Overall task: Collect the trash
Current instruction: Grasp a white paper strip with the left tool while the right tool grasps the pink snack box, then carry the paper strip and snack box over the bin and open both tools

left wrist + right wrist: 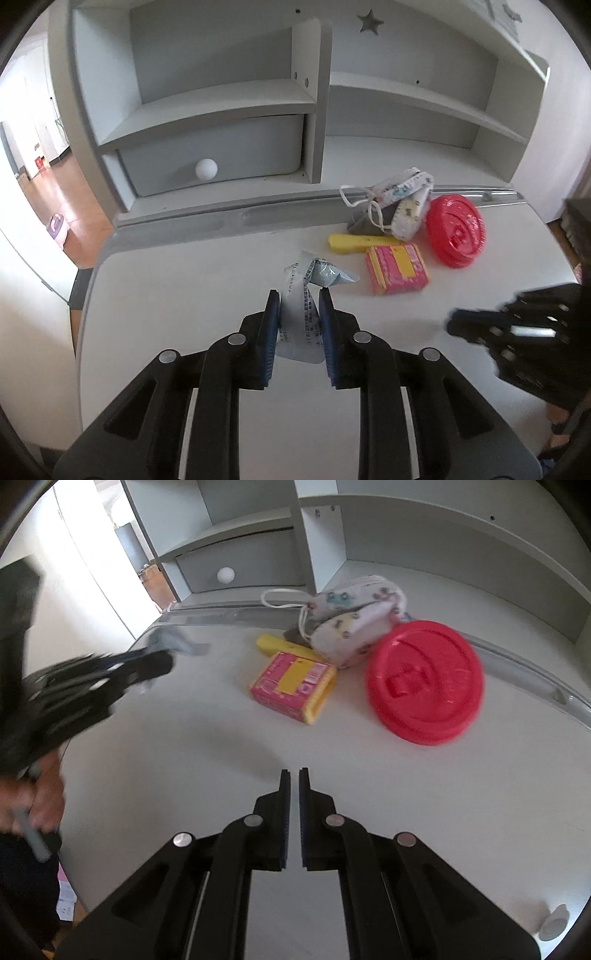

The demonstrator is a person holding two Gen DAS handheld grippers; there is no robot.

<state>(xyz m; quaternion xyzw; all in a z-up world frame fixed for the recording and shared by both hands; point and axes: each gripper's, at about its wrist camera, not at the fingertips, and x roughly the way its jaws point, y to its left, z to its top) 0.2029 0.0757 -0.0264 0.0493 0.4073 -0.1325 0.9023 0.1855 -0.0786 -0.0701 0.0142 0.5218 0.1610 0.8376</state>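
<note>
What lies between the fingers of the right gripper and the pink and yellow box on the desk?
Nothing: in the right wrist view only bare white desk lies between the right gripper and the pink and yellow cardboard box.

Left wrist view: low over the desk (166,295), near its left edge, facing the back shelves (221,99). Right wrist view: low from the front edge, facing back-left. Shared: red lid (455,230), pink box (397,268).
</note>
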